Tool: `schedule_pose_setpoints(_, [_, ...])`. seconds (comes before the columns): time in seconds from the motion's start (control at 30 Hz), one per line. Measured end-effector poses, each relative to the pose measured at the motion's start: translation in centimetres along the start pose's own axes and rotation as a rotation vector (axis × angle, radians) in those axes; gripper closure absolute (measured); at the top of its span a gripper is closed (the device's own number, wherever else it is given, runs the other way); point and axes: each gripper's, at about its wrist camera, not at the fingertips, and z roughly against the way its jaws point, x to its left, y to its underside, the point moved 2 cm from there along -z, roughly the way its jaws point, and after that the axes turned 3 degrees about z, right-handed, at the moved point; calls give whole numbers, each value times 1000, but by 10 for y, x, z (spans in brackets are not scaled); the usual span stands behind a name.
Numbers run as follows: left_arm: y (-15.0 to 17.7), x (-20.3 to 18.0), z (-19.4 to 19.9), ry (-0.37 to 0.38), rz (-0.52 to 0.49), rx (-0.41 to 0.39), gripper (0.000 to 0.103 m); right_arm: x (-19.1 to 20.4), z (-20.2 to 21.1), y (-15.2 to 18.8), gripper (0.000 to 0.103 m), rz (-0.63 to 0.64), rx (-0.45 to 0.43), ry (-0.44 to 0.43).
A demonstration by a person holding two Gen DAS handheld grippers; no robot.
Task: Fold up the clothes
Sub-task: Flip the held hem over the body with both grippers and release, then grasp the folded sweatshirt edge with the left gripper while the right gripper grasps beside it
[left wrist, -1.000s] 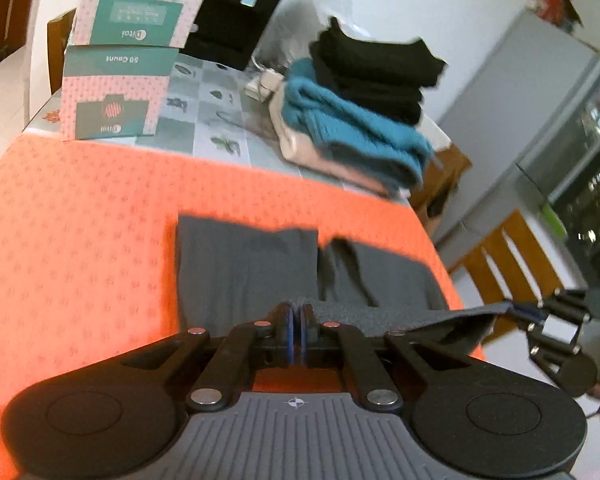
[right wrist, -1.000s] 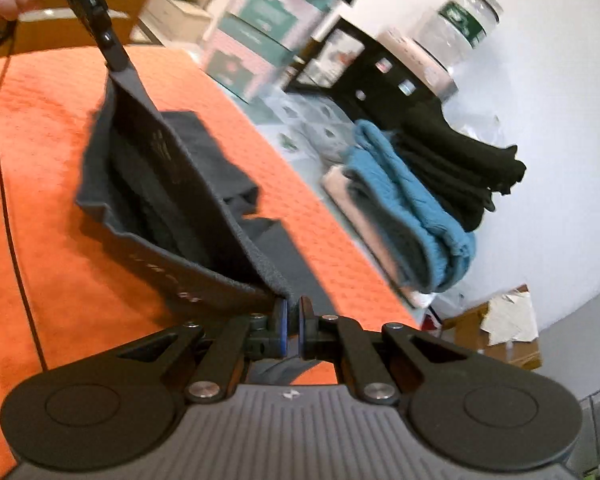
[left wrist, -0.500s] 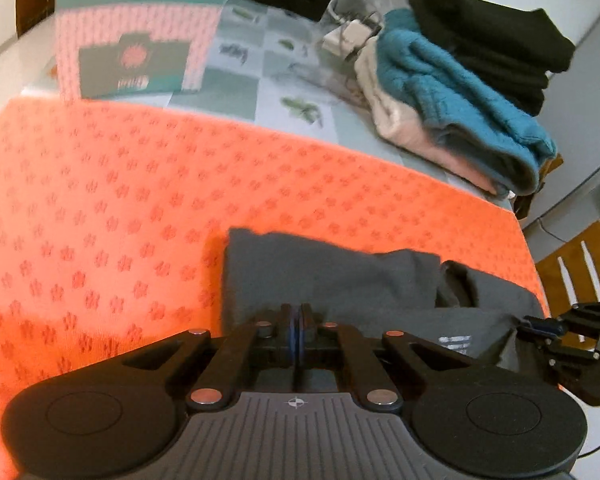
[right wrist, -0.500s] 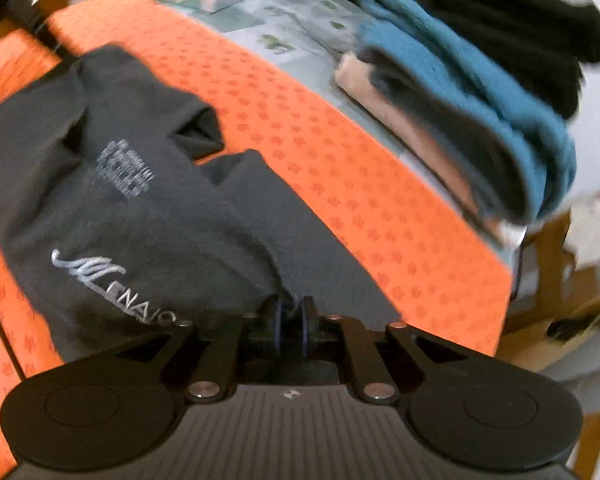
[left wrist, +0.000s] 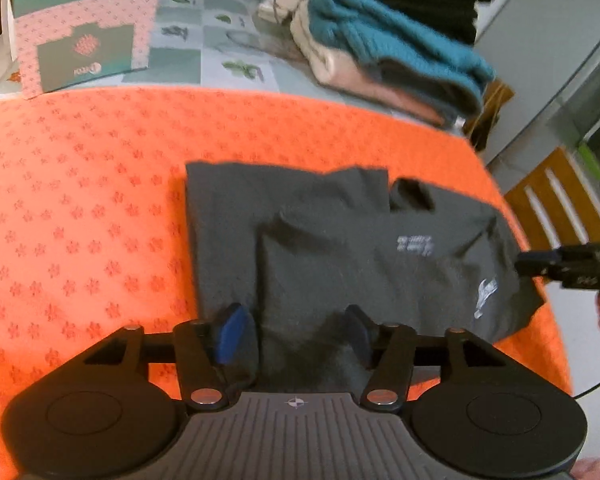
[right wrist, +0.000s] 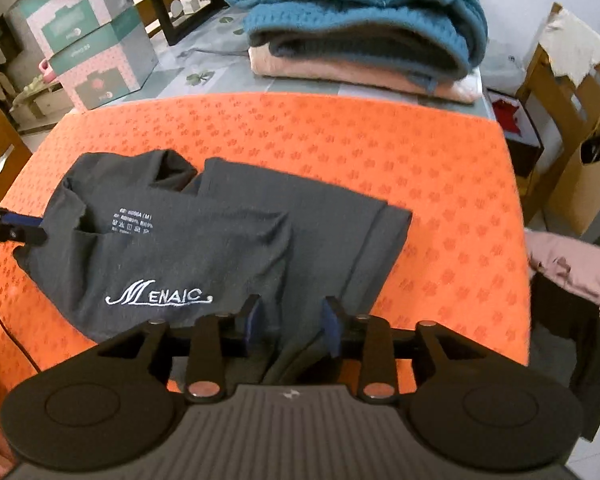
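The dark grey garment point(left wrist: 340, 248) lies folded straight ahead of both released tools, left tool point(left wrist: 296, 334) and right tool point(right wrist: 290, 322), its length running between them.

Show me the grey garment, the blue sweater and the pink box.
grey garment point(right wrist: 204, 256), right wrist view, folded top layer.
blue sweater point(right wrist: 356, 12), right wrist view, knitted top.
pink box point(left wrist: 80, 44), left wrist view, printed face.

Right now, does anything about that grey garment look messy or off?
Yes. The grey garment lies folded unevenly on the orange cloth: the top layer sits askew, and a bunched flap sticks out at its far corner. Both claws are open.
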Motion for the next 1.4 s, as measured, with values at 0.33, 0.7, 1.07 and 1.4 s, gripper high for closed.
schedule_pose_setpoints(0.33, [11, -6, -4, -135, -19, -55, 68, 11, -2, 8, 63, -75, -16, -60])
schedule_pose_setpoints(0.7, [16, -2, 2, -183, 91, -91, 72, 10, -8, 26, 89, -79, -5, 38])
schedule_pose_setpoints(1.07, [3, -28, 14, -128, -44, -142, 72, 41, 29, -1, 71, 87, -164, 54])
schedule_pose_setpoints(1.4, [-8, -19, -22, -162, -49, -111, 64, 34, -6, -1, 65, 49, -110, 83])
